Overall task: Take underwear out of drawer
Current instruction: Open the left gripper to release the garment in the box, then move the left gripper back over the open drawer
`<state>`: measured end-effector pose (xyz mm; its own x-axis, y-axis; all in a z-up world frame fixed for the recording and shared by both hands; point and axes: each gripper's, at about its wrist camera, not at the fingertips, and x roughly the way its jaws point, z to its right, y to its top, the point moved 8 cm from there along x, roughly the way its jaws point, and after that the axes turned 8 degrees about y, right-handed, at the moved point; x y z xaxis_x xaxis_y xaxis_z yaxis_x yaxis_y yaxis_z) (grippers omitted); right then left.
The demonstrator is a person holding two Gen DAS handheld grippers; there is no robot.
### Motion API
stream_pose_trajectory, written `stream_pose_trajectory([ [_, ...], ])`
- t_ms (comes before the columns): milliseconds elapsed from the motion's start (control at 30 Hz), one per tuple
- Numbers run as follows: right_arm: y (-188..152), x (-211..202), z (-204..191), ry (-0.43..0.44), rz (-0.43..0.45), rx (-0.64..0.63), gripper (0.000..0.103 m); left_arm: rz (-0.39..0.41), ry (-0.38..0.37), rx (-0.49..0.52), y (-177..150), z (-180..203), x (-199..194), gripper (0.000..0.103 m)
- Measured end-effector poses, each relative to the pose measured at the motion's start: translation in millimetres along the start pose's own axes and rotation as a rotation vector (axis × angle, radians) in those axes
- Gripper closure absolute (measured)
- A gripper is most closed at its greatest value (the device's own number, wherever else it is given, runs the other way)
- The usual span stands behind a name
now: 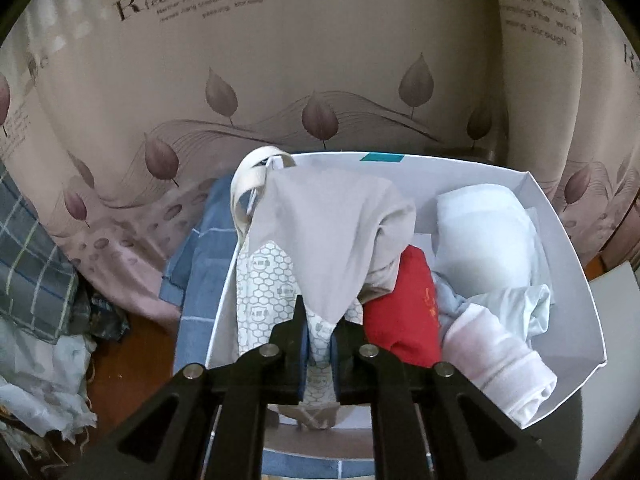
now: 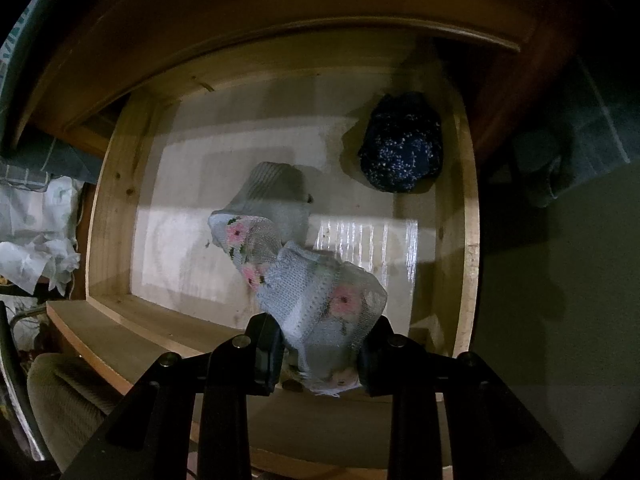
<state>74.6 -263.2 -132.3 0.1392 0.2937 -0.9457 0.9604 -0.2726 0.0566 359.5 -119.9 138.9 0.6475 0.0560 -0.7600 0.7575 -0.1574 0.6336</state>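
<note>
Leaf-print curtain [image 1: 320, 60] ahead, white box [image 1: 568, 216] below me, already piled with folded underwear. My left hand-held gripper [image 1: 320, 332] is pinched nearly shut on the beige pair [image 1: 332, 236], which dangles over the box's left wall; let go carelessly and it slides out onto the blue cloth [image 1: 208, 248]. My right hand-held gripper [image 2: 320, 356] clamps the floral pair [image 2: 316, 296] above the wooden drawer [image 2: 464, 280]. That grip looks bunched; it may slip back beside the grey pair [image 2: 272, 196] and dark speckled pair [image 2: 402, 148].
</note>
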Motion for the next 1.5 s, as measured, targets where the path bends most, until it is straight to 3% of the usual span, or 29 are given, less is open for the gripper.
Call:
stream_pose_trajectory([
  [233, 1, 0, -1, -0.007, -0.001, -0.003, 0.076, 0.000, -0.013, -0.030, -2, -9, -11, 0.088],
  [400, 1, 0, -1, -0.015, 0.001, -0.006, 0.076, 0.046, 0.001, -0.029, -4, -15, -28, 0.062],
  [800, 2, 1, -1, -0.047, -0.002, -0.015, 0.076, 0.125, 0.007, -0.018, -20, -31, -68, 0.056],
  [1200, 2, 1, 0, -0.063, -0.004, -0.019, 0.076, 0.136, 0.007, -0.055, -94, -52, -86, 0.053],
  [1500, 2, 1, 0, -0.074, -0.006, -0.020, 0.076, 0.021, 0.024, -0.034, -182, -43, -39, 0.052],
])
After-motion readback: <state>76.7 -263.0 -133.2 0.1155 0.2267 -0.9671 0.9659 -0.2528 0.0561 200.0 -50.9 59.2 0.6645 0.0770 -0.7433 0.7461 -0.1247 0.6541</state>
